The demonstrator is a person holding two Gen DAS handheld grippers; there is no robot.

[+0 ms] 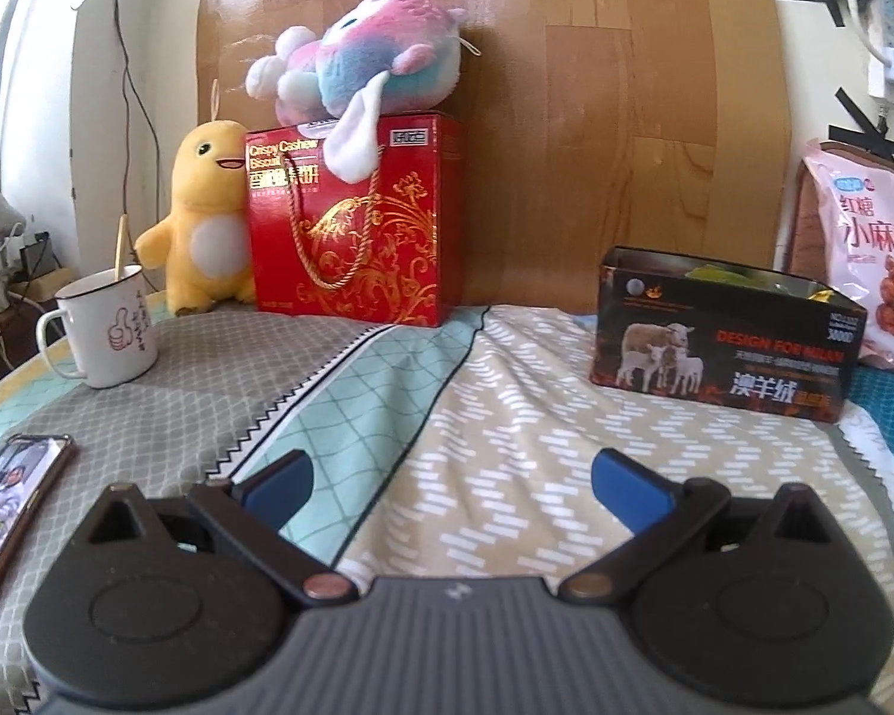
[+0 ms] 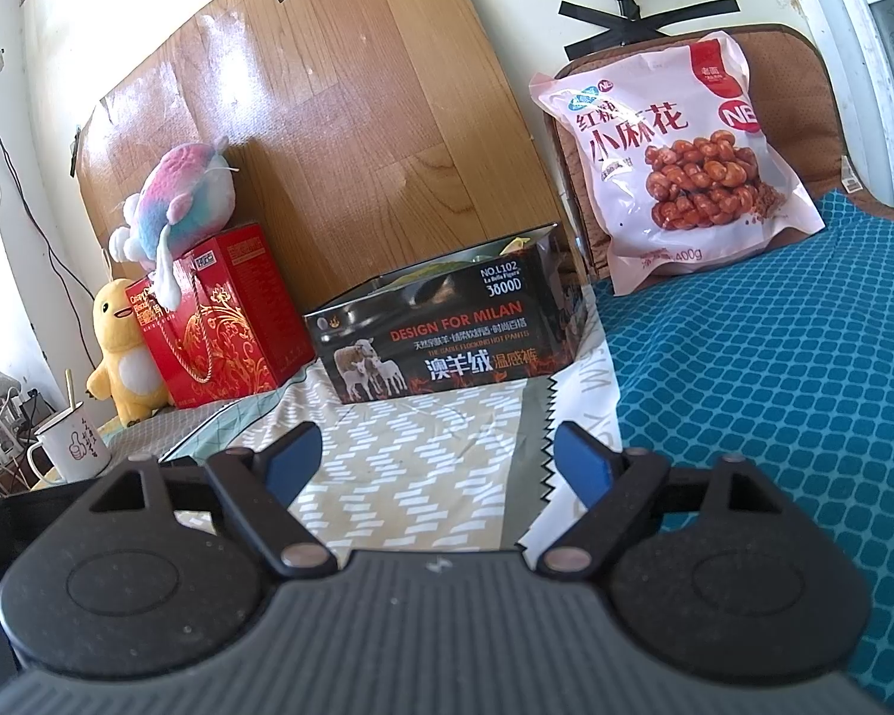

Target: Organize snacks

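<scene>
We see a surface draped in patterned cloth (image 1: 494,369), which may be a bed or a desk; we cannot tell which. A wooden board (image 2: 351,119) leans against the wall behind it.

The biggest snack item is the pink bag of twisted dough snacks (image 2: 685,161), propped upright against a brown cushion at the far right, on the teal part of the cloth. Left of it, and nearer to us, stands the open black box (image 2: 441,339) with sheep printed on its front; some yellow and green wrappers show inside it, so we judge it to be the collecting bin. Farther left stands the red biscuit box (image 1: 351,226) with a pastel plush toy (image 1: 363,53) lying on top and a yellow plush toy (image 1: 208,208) touching its side. A white mug (image 1: 107,328) and a phone (image 1: 12,506) sit at the left edge.

Our left claw (image 1: 450,476) and right claw (image 2: 438,459) both hover above the cloth with jaws spread wide and nothing between them.

We judge that no pick is under way and we are between steps or near the start. The likely next move is for our right claw to reach the pink bag, which is soft and wide, so gripping an edge or corner seems wiser than its belly.
</scene>
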